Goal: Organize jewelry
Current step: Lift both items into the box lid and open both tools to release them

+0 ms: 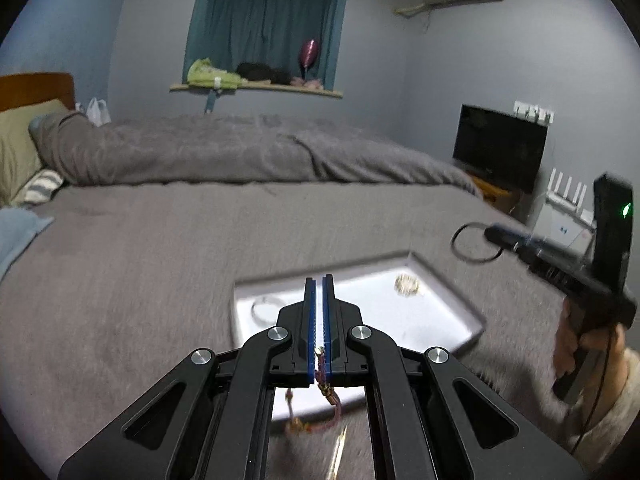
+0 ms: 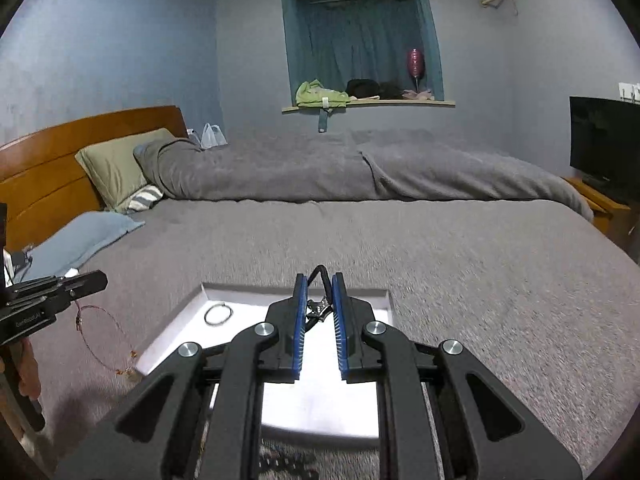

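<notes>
Two grippers over a grey blanket (image 2: 460, 280) on a bed, both above a white tray (image 2: 172, 336). Left gripper (image 1: 319, 280): blue pads pressed together, clamped on a thin purple-red cord necklace (image 1: 325, 390) with small gold fittings; the cord hangs in a loop below the fingers, clear of the tray's near left edge in the right wrist view. Right gripper (image 2: 320, 280): fingers slightly apart, closed on a black cord piece with a silver clasp or charm (image 2: 318, 307); a black loop pokes up past the fingertips. In the tray: a thin ring-shaped bracelet (image 2: 218, 314) at its left end, a gold-toned coiled piece (image 1: 407, 285) toward the right. Writing: small pale lettering on the left gripper's side body in the right wrist view, too blurred to read. Black screen (image 1: 500, 148) at right, unlit.
</notes>
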{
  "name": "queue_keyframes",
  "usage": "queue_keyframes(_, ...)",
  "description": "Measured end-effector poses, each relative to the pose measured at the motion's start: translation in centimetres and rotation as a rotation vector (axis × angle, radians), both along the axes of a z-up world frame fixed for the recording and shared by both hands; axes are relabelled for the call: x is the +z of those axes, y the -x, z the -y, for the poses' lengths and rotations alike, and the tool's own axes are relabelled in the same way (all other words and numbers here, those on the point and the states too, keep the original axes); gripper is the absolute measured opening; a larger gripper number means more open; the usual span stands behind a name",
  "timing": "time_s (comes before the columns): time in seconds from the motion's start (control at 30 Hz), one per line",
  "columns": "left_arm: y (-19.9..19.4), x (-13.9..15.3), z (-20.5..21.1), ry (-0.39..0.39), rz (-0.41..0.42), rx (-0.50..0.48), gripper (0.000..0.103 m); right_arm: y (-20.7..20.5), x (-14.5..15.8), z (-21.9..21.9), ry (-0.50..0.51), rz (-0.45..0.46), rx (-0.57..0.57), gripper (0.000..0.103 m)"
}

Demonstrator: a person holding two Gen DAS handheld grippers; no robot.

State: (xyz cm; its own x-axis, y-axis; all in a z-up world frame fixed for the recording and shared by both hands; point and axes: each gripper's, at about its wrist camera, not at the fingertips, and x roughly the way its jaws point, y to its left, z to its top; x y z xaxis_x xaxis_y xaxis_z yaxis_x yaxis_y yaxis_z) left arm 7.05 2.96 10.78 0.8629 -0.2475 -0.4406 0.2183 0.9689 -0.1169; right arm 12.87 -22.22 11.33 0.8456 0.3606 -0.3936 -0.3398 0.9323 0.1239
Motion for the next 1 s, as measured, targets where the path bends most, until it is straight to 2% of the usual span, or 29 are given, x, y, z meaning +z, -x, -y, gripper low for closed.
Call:
queue_keyframes(0.13, -2.0, 1.0, 0.9, 0.032, 0.023, -0.022, 0.004, -1.2, -1.6, 0.4, 0.008, -0.047, 0.010, 0.013)
queue_keyframes(0.23, -3.5, 0.2, 1.7, 0.024, 0.016, -0.025, 0.004, -2.2, -3.2, 0.8, 0.031, -0.098, 0.023, 0.013)
queue_keyframes(0.4, -6.4, -4.2, 1.7, 0.003, -0.093, -0.006, 0.004, -4.3, -6.0, 1.2, 0.034, -0.201, 0.036, 0.013)
queue_keyframes(0.6, -8.0, -8.3, -1.2, -0.003, -0.236, 0.044, 0.004, -5.5, -8.8, 0.8, 0.067, -0.311, 0.036, 0.013)
queue_keyframes(0.8, -7.5, -10.0, -2.3, -0.023, -0.299, 0.052, 0.004, -4.9, -9.9, -0.7, 0.152, -0.336, 0.062, 0.013)
queue_keyframes(1.0, -7.5, -10.6, -1.6, -0.076, -0.307, 0.053, 0.004, -4.4, -10.3, -1.1, 0.179, -0.345, 0.072, 0.013)
